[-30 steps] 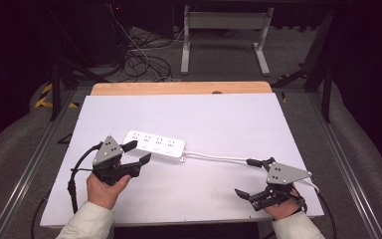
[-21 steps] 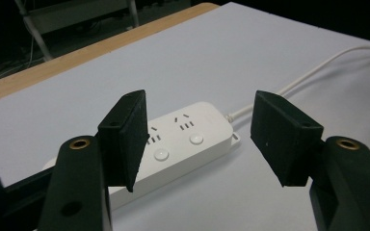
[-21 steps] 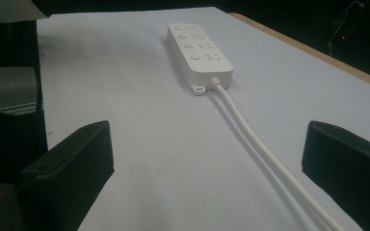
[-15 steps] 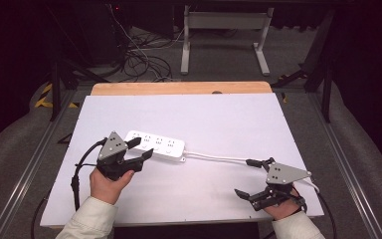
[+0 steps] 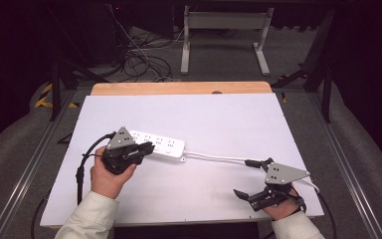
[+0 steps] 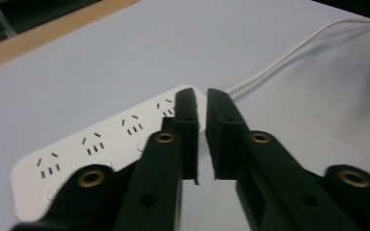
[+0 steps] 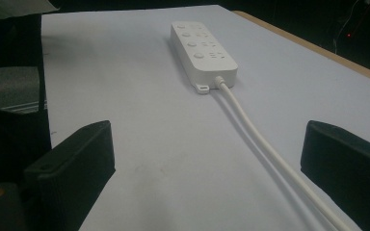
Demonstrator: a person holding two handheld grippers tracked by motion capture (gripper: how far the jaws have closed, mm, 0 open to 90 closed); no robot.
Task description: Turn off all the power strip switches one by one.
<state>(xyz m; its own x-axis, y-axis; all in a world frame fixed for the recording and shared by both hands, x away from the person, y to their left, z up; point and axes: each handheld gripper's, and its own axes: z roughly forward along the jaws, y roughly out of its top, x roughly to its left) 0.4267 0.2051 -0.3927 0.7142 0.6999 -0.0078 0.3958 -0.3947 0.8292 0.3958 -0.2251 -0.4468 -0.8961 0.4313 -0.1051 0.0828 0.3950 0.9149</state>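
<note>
A white table point(image 5: 219, 119) with a white power strip point(image 5: 164, 146) lying flat on its left half, and a person's two hand-held grippers.

The power strip's long axis runs left to right across the table, tilted slightly so its right end sits a little nearer the person; its sockets face up. From that right end a white cable point(image 5: 214, 156) trails on rightward toward the right gripper point(image 5: 252, 178). The left gripper point(image 5: 146, 148) is over the strip's left end, its jaws just closed to a narrow slit with nothing between them, tips above the socket face. The right gripper rests near the table's front right corner, jaws spread wide, with the cable passing between them, untouched.
</note>
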